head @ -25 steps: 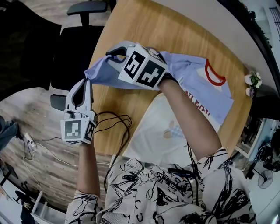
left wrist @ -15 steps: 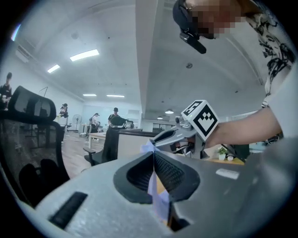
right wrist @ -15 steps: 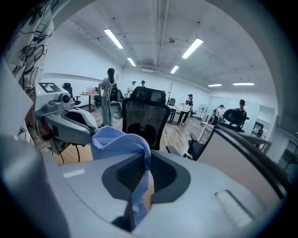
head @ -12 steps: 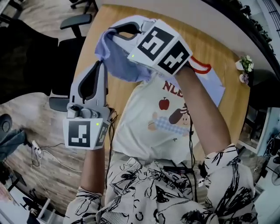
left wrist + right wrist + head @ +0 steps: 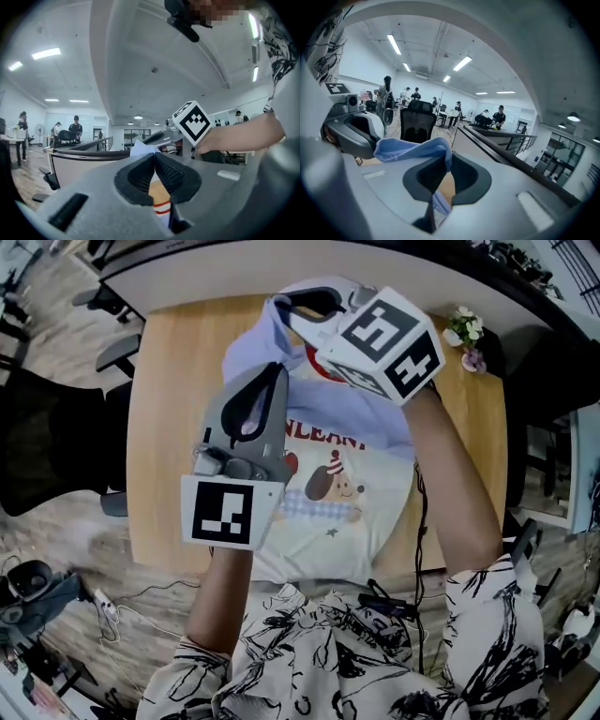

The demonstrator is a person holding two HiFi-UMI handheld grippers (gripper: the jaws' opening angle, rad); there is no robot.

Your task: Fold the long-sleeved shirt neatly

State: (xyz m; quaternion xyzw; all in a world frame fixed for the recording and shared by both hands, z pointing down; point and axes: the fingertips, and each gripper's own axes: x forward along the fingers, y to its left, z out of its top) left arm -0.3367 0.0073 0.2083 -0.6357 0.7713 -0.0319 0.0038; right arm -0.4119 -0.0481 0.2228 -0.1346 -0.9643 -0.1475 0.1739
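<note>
The long-sleeved shirt (image 5: 349, 521) lies on the wooden table (image 5: 167, 427), its white front with a cartoon print facing up, with pale blue sleeves and a red collar. My left gripper (image 5: 270, 373) is raised above the shirt's chest, shut on a fold of pale blue sleeve cloth (image 5: 140, 149) that pokes out past its tips (image 5: 154, 158). My right gripper (image 5: 283, 304) is beyond it near the collar, shut on the same blue cloth (image 5: 415, 150), which drapes over its jaws (image 5: 443, 163). The sleeve hangs between the two grippers and hides the collar's left part.
Black office chairs (image 5: 52, 451) stand left of the table. A small bunch of flowers (image 5: 466, 332) sits at the far right corner. Cables (image 5: 386, 602) lie at the near edge by the person's patterned top, and more trail on the floor (image 5: 117, 607).
Both grippers have risen and swung from the table's left edge in over the shirt, carrying the blue sleeve across the printed front. Their jaws stay closed on the cloth.
</note>
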